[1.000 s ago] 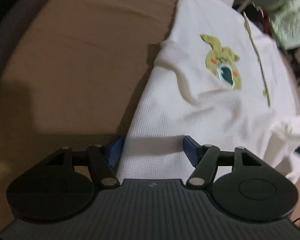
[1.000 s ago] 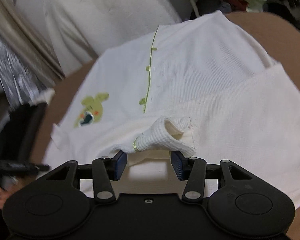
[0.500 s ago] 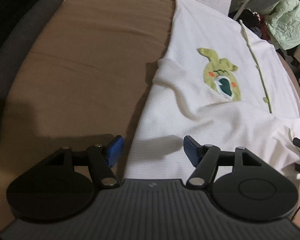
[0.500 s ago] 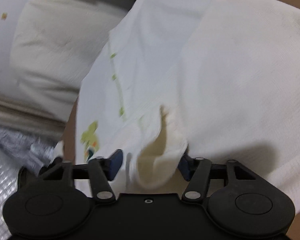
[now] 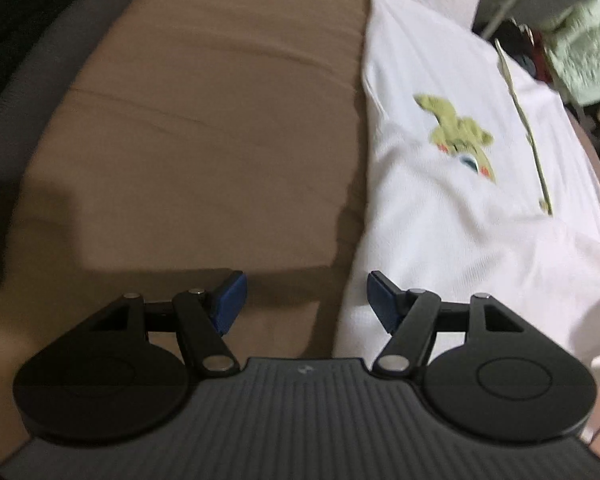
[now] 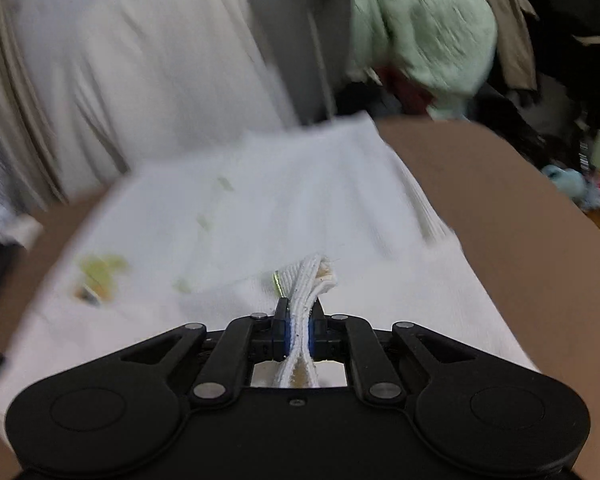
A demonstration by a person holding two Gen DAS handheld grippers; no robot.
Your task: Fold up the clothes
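At the bottom of the right wrist view, the right tongs (image 6: 299, 332) have just been closing and now pinch a ribbed white cuff (image 6: 306, 296) between their blue pads; the bunched cuff sticks out past the tips toward the middle of the frame, a thin green edge showing on its left side. Beyond it the white garment (image 6: 260, 208) spreads across the centre of the picture on a brown surface (image 6: 500, 208), blurred, with a yellow-green patch (image 6: 98, 276) at the left. Farther up, pale draped cloth (image 6: 132, 60) fills the upper left and a light green quilted item (image 6: 424, 28) hangs in the upper right among dark clutter.

The left wrist view shows what the other does not: the left tongs (image 5: 303, 300) at the bottom, jaws standing well apart with nothing between the pads. The left blue pad (image 5: 230, 300) is over the brown surface (image 5: 204, 120), the right pad over the near edge of the white garment (image 5: 440, 220), whose border runs up from between the jaws. Whether the pads touch anything cannot be told. The garment fills the right half of this frame, with the green creature patch (image 5: 458, 136) at right of centre and a green-trimmed placket (image 5: 530, 132) farther right. A dark grey edge (image 5: 28, 92) curves up the left side.
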